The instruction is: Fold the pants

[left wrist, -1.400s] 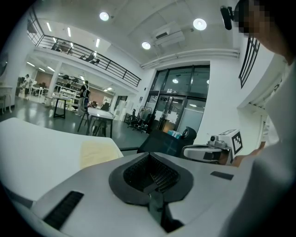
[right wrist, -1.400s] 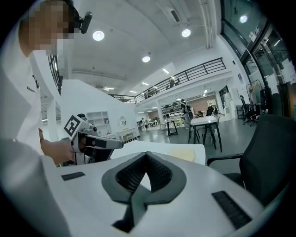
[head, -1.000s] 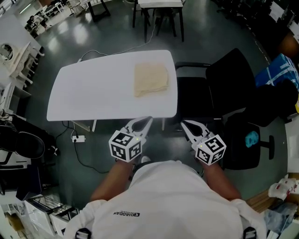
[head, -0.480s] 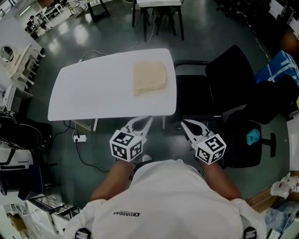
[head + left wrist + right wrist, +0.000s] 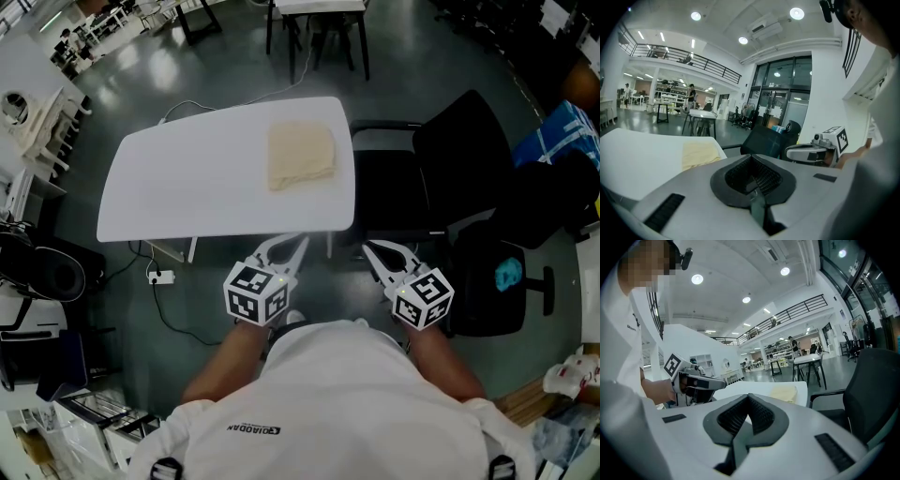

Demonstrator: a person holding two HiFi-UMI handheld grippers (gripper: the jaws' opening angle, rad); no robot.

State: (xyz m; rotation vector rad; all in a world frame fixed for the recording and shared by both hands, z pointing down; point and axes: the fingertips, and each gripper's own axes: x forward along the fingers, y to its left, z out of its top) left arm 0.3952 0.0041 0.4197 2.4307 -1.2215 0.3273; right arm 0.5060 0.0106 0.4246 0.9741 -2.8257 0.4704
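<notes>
The pants (image 5: pixel 301 156) lie folded into a cream rectangle on the right part of the white table (image 5: pixel 187 187). Both grippers hang in the air short of the table's near edge, close to the person's body. The left gripper (image 5: pixel 300 240) is shut with nothing in it, and so is the right gripper (image 5: pixel 367 247). In the left gripper view the closed jaws (image 5: pixel 751 156) point toward the pants (image 5: pixel 699 153), with the right gripper (image 5: pixel 811 151) beside them. The right gripper view shows its own closed jaws (image 5: pixel 749 395), the pants (image 5: pixel 785 392) beyond, and the left gripper (image 5: pixel 696 380).
A black office chair (image 5: pixel 459 159) stands against the table's right side. A second chair (image 5: pixel 497 291) with a teal object is nearer, to the right. A cable and power strip (image 5: pixel 157 277) lie on the floor under the table's near left corner.
</notes>
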